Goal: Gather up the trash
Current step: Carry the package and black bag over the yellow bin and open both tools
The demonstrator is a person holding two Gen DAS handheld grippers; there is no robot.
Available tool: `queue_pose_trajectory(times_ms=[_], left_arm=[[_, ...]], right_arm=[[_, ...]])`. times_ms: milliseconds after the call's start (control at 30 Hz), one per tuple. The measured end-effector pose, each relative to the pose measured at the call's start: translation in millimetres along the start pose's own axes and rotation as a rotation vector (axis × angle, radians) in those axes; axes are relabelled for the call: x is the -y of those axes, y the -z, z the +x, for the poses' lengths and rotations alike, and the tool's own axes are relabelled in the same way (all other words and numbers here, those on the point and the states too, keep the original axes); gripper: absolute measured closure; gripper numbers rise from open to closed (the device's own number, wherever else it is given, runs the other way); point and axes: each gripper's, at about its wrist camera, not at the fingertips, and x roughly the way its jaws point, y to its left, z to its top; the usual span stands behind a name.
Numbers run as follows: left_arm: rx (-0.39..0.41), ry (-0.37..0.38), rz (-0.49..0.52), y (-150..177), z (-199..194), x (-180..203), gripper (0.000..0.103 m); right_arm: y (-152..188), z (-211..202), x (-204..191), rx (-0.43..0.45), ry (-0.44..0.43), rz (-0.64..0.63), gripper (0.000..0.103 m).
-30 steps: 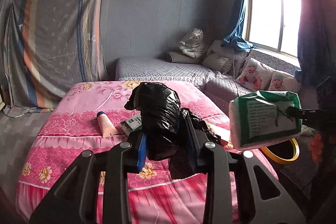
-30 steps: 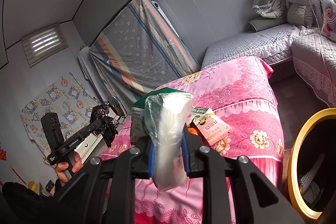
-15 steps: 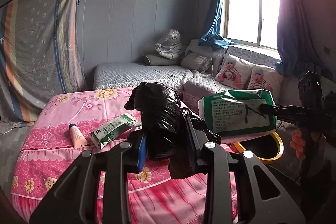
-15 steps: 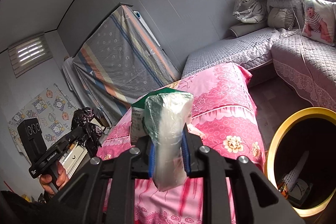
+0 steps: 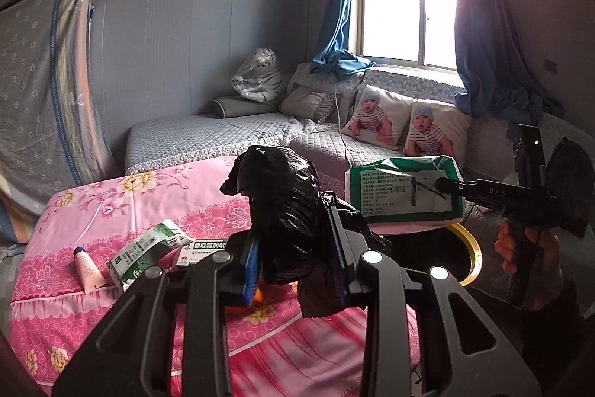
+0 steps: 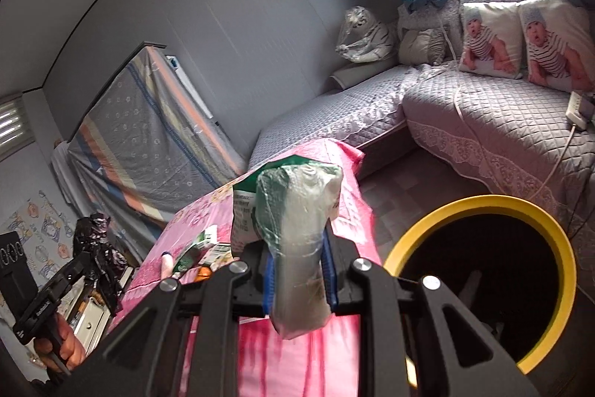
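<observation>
My left gripper (image 5: 293,248) is shut on a crumpled black plastic bag (image 5: 286,207), held above the pink bed (image 5: 148,196). My right gripper (image 6: 299,270) is shut on a green and white plastic packet (image 6: 297,233); the packet also shows in the left wrist view (image 5: 401,190), just above the bin. The yellow-rimmed trash bin (image 6: 479,207) stands on the floor right of the bed, also in the left wrist view (image 5: 468,248). On the bed lie a green and white carton (image 5: 145,248), a flat box (image 5: 200,246) and a pale tube (image 5: 87,270).
A grey quilted corner sofa (image 5: 208,136) with baby-print cushions (image 5: 375,118) and a wrapped toy tiger (image 5: 256,77) runs along the far wall under the window. A striped mattress (image 5: 33,92) leans on the left wall. A power strip (image 6: 576,106) lies on the sofa.
Both grippers have swung right toward the bin. The bin now fills more of the right wrist view and the packet hangs nearer its rim. Both holds are unchanged.
</observation>
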Motion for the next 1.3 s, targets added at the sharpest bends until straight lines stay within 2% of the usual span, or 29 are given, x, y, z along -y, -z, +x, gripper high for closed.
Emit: queue_pose_trajectory(times_ms=[133, 333, 433, 633, 900, 1133, 1200, 1233, 1300], left_arm=[[-0.005, 0.046, 0.022, -5.2, 17.6, 14.4, 0.073], [-0.028, 0.108, 0.046, -8.1, 47.0, 37.6, 0.073], [-0.047, 0.141, 0.049, -8.5, 64.9, 47.8, 0.073], [-0.082, 0.223, 0.081, -11.6, 105.8, 78.5, 0.073], [-0.131, 0.286, 0.115, -11.1, 155.9, 109.7, 0.073], [-0.207, 0.334, 0.084, -4.4, 201.8, 130.4, 0.073], [-0.224, 0.335, 0.065, -4.2, 213.4, 133.5, 0.073], [-0.228, 0.335, 0.06, -4.6, 217.3, 135.4, 0.073], [-0.237, 0.337, 0.055, -4.6, 226.0, 140.4, 0.073]], right_arm=[[0.7, -4.6, 28.2, 0.013, 0.063, 0.05, 0.084], [7.0, -14.4, 60.1, 0.065, 0.218, 0.077, 0.084], [9.6, -17.5, 74.1, 0.073, 0.26, 0.093, 0.084], [13.1, -19.6, 89.0, 0.096, 0.379, 0.066, 0.084], [21.1, -24.2, 114.2, 0.076, 0.472, 0.072, 0.083], [29.5, -15.2, 129.2, 0.026, 0.49, 0.087, 0.082], [30.7, -6.6, 132.5, -0.008, 0.484, 0.076, 0.077], [31.6, -2.5, 134.8, -0.021, 0.48, 0.075, 0.07], [32.6, -0.7, 140.7, -0.014, 0.481, 0.102, 0.068]])
